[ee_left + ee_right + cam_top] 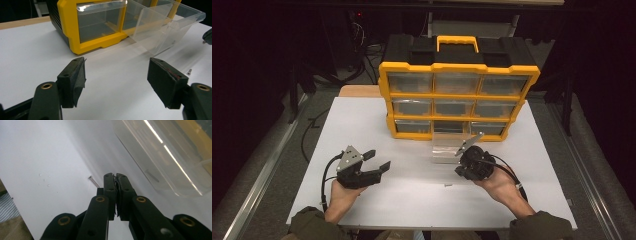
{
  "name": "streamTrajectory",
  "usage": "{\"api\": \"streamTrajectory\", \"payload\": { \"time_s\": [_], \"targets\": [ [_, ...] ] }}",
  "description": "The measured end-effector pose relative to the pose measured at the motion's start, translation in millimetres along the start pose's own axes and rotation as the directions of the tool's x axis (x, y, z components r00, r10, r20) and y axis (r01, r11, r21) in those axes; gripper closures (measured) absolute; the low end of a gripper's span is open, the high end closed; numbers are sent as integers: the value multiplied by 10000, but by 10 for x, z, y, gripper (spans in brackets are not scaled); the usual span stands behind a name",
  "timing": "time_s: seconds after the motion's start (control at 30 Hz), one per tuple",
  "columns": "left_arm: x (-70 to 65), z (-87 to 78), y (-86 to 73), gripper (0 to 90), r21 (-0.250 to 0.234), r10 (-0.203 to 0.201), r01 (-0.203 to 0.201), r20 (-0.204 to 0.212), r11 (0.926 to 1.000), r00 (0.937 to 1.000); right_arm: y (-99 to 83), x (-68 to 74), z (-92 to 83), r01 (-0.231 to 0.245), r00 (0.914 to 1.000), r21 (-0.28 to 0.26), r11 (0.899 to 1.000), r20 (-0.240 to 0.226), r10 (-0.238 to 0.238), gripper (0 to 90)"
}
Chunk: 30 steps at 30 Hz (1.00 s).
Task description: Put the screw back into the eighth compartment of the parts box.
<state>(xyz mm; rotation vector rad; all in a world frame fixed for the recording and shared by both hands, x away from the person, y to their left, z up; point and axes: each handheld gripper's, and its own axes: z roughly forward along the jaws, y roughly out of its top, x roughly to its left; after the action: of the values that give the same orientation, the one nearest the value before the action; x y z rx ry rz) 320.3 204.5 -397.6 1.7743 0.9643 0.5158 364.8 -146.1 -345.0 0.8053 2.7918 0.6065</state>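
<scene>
Right gripper (pixel 460 165) has its jaws pinched tight together with nothing visible between the pads. A tiny screw (pixel 93 181) lies on the table (pixel 362 120) just left of its tips, not touching them. The clear drawer (pixel 170 157), pulled out of the organizer (pixel 457 95), sits ahead and to its right. Left gripper (pixel 116 82) is wide open and empty, the organizer straight ahead of it.
</scene>
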Motion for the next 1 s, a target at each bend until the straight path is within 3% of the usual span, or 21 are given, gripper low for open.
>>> {"api": "streamTrajectory", "payload": {
  "time_s": [0.47, 1.0],
  "targets": [
    [-4, 9, -2, 312, 24, 33, -33, 19, 10000, 10000, 27, -94, -251, -314, 9995, -462, 9984, -68, 311, 897],
    [-6, 11, -2, 313, 36, 42, -42, 41, 10000, 10000, 188, -236, -358, -587, 9980, -747, 9955, 194, 603, 897]
  ]
}}
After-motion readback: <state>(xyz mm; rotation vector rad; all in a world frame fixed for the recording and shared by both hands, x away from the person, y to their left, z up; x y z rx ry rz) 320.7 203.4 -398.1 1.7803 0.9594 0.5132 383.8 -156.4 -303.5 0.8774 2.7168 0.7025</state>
